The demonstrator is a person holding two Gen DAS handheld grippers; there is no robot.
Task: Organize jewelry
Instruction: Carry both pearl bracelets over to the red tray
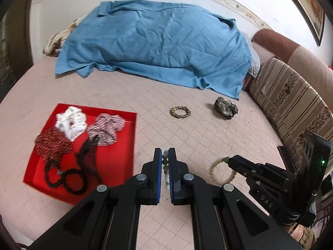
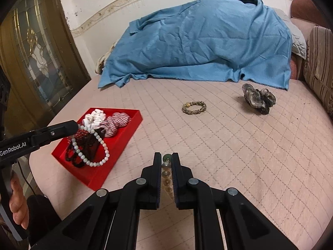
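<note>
My left gripper (image 1: 165, 153) is shut on a pale green bead bracelet (image 2: 93, 145), which hangs above the near edge of the red tray (image 1: 116, 162). My right gripper (image 2: 166, 156) is shut on a cream bead bracelet with a green bead (image 1: 220, 171), held above the bed to the right of the tray. The tray holds a white scrunchie (image 1: 71, 123), a pink checked scrunchie (image 1: 107, 129), a dark red scrunchie (image 1: 53, 143) and black hair ties (image 1: 70, 177). A gold bracelet (image 1: 180, 111) and a dark grey scrunchie (image 1: 225, 105) lie on the bed farther off.
A blue sheet (image 1: 158, 41) covers a heap at the back of the pink quilted bed (image 1: 187, 141). A striped cushion (image 1: 291, 104) lines the right side. A glass-panelled door (image 2: 35, 52) stands to the left.
</note>
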